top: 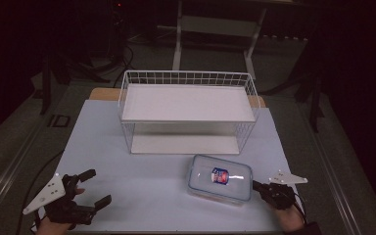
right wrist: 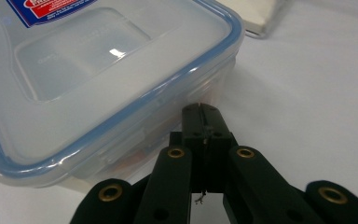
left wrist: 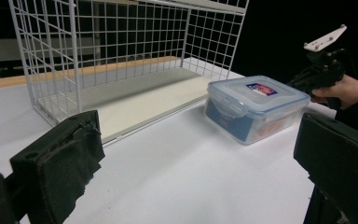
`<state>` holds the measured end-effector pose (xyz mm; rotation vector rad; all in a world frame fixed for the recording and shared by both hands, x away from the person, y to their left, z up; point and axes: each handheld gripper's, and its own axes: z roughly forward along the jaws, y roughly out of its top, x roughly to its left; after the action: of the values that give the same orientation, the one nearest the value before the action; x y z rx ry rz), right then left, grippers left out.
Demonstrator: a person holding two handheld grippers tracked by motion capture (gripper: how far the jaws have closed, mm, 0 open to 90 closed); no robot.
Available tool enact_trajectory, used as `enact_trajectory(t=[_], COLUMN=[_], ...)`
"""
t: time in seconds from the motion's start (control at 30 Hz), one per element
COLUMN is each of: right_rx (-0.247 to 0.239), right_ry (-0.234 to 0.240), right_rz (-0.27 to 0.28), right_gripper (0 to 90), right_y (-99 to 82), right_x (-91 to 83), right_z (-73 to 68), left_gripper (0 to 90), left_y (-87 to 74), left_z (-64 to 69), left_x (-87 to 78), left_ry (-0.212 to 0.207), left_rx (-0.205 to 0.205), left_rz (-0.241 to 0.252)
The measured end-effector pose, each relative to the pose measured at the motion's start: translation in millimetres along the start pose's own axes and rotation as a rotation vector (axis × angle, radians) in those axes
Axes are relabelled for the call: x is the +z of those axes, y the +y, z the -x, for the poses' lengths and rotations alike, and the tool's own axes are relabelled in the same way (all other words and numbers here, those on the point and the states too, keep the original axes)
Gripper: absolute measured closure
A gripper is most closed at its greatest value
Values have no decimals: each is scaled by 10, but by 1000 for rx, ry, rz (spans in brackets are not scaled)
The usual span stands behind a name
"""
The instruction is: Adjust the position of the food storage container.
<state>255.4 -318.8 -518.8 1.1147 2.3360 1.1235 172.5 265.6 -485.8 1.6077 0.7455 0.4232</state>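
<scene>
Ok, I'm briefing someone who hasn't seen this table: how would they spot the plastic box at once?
Find the white wire rack at the back of the white table. Just in front of its right end lies the plastic box, beside the right gripper, whose jaws are shut at its side. It is the one clear container, with a blue-rimmed lid and a red and blue label.

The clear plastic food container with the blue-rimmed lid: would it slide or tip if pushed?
The clear plastic food container is low and flat-bottomed, so it would probably slide on the smooth white table, not tip. Rigid-looking walls suggest stiffness; weight is unclear.
</scene>
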Motion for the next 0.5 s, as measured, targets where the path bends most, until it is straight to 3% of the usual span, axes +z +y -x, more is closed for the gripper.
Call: enact_trajectory(t=[0.3, 0.5], right_rx=[16, 0], right_ry=[8, 20], right_rz=[3, -7], right_gripper=[900, 900], right_y=[-8, 43], right_x=[55, 130], right_z=[39, 14], left_gripper=[6, 6], left_y=[3, 2], left_z=[5, 10], left_x=[-10, -5], left_ry=[10, 7], left_rx=[2, 1], left_rz=[4, 2])
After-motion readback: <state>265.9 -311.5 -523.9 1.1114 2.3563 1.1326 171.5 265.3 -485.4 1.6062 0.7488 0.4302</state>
